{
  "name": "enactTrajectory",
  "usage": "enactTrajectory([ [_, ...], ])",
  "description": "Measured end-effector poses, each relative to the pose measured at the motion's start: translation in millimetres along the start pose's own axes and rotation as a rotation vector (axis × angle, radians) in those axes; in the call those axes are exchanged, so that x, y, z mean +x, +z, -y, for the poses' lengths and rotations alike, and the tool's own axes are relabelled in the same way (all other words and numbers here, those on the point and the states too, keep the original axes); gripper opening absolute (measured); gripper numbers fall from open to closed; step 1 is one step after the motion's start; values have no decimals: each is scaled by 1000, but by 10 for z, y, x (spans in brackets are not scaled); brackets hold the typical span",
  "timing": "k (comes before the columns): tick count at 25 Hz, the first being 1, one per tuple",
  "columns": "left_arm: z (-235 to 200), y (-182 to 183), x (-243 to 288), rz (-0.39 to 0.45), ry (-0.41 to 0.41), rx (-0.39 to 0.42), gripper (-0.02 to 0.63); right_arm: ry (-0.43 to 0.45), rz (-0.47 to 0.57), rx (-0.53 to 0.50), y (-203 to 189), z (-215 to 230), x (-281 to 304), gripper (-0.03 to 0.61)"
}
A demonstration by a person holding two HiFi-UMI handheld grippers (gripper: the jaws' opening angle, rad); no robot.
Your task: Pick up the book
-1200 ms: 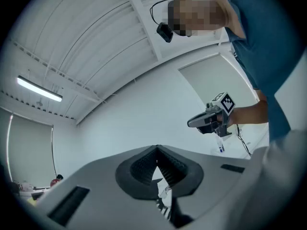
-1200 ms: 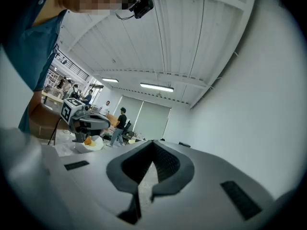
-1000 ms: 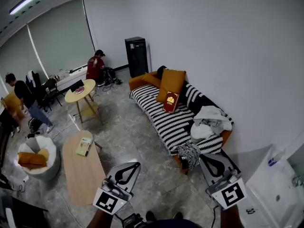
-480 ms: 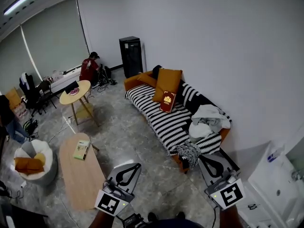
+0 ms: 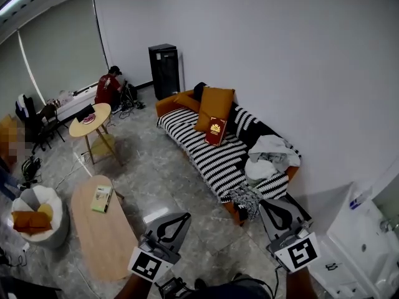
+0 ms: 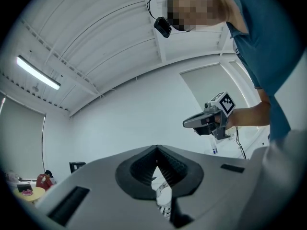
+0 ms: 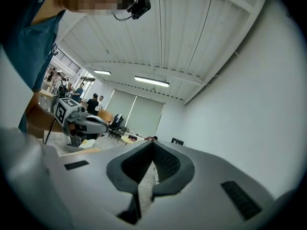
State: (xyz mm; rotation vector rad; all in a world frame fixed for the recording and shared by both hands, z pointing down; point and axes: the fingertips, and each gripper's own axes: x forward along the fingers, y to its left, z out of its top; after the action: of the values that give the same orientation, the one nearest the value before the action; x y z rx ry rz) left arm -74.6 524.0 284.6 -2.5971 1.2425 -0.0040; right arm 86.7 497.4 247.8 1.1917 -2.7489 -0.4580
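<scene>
1. Left gripper (image 5: pixel 182 219) sits at the bottom centre of the head view, marker cube toward the camera and tips aimed out over the floor. In its own view the jaws meet tip to tip with nothing clamped.
2. Right gripper (image 5: pixel 268 205) is beside it on the right, in the same attitude. Jaws are pressed together and empty.
3. Grey marbled floor (image 5: pixel 162 173) lies under both.
4. Oval wooden coffee table (image 5: pixel 103 242) is left of the left gripper. A pale green book (image 5: pixel 101 198) lies flat near its far end.
5. White round seat (image 5: pixel 38 199) at far left holds an orange pillow (image 5: pixel 28 221).
6. White cabinet (image 5: pixel 365 248) is in the bottom right corner.
7. Sofa with a black-and-white striped cover (image 5: pixel 199 148) runs along the right wall. Its near end carries a patterned cloth (image 5: pixel 246 198) and a pile of white clothes (image 5: pixel 269 157).
8. Red book (image 5: pixel 216 131) stands on the sofa seat toward the far end, tilted back against a mustard cushion (image 5: pixel 217 104). It is well apart from both grippers.
9. Farthest: round wooden table (image 5: pixel 89 118), black cabinet (image 5: pixel 163 70) at the back wall, and 1 person in a red top (image 5: pixel 107 87) crouched by the window.
</scene>
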Motion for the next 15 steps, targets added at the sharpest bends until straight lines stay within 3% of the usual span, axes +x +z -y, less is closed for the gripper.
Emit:
enactTrajectory([
  [6, -58, -104, 220, -22, -29, -21, 5, 0, -17, 14, -111, 175, 167, 12],
  [15, -8, -231, 857, -36, 34, -51, 5, 77, 17, -3, -388, 826, 365, 12],
])
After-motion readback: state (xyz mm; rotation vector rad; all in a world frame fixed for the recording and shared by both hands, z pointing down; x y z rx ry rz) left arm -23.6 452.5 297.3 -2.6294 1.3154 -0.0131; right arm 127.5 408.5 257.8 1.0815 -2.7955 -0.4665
